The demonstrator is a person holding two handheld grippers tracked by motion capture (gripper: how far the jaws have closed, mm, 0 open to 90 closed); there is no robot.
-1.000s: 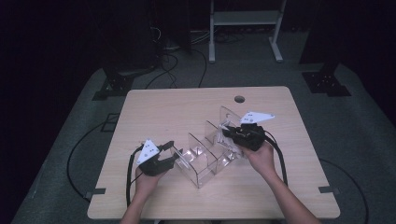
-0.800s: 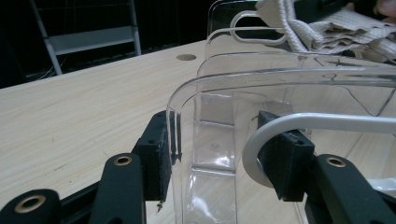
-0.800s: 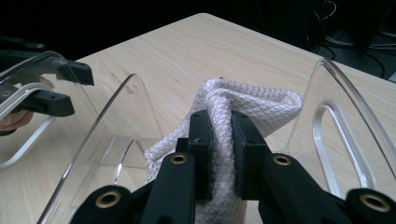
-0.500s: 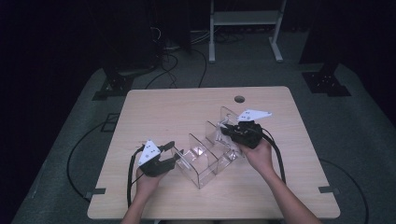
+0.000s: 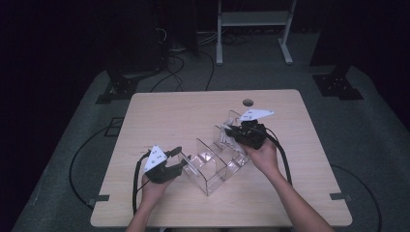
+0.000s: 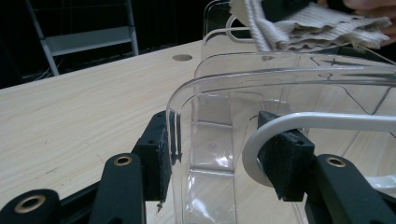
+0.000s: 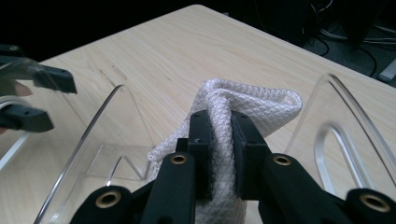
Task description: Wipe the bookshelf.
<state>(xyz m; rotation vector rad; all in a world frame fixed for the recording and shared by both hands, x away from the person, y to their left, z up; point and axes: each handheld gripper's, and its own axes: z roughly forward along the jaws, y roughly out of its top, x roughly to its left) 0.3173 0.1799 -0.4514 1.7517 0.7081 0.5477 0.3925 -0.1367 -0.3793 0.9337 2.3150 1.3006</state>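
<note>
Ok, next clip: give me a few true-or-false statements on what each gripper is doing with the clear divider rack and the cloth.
1. The right gripper is shut on a folded white cloth. True.
2. The left gripper grips the cloth. False: its jaws stand on either side of an end wall of the clear rack, one pad outside it and one inside.
3. The cloth lies flat on the table beside the rack. False: it is held up in the right gripper's jaws, over the rack's dividers.
4. The rack stands on a light wooden table. True.
5. The two grippers are at the same end of the rack. False: in the high view they are at opposite ends.
</note>
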